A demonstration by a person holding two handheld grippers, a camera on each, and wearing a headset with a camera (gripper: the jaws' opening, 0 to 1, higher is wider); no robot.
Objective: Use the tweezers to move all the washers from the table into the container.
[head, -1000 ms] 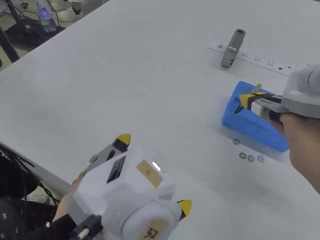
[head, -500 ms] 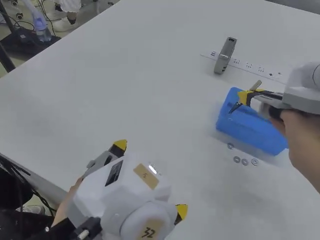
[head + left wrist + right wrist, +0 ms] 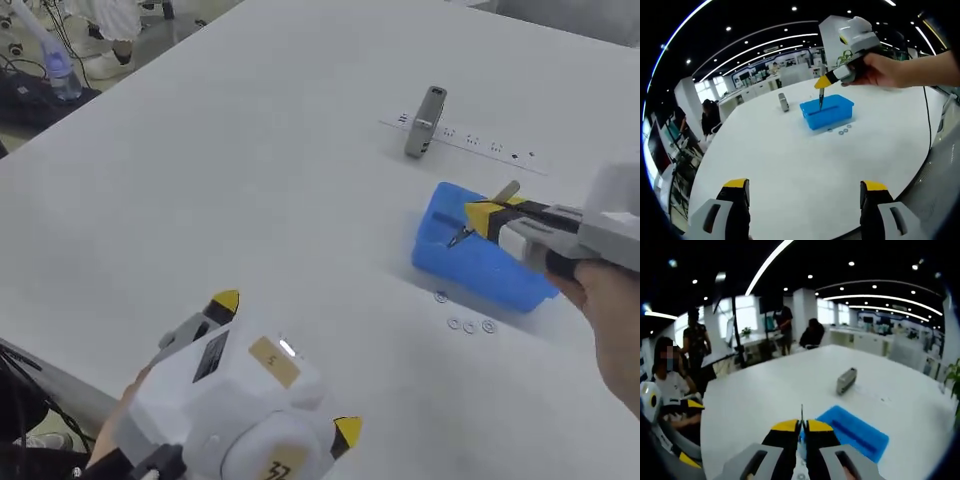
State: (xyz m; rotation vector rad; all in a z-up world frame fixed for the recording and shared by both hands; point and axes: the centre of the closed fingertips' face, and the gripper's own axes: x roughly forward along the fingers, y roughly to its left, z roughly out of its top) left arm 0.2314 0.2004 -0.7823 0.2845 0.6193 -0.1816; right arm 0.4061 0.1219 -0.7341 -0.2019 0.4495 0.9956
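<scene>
Blue container (image 3: 470, 272) beneath tweezers (image 3: 462, 236) in right gripper (image 3: 481, 217)

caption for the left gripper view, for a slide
Right gripper holds tweezers over the blue container, washers lying on the white table beside it.

The right hand-held gripper (image 3: 480, 215) has drawn back a little toward the person's side of the container (image 3: 470, 268) and sits lower over it. The tweezers (image 3: 461, 236) clamped in it now slant more steeply, their tip dipping closer to the container's left end.
</scene>
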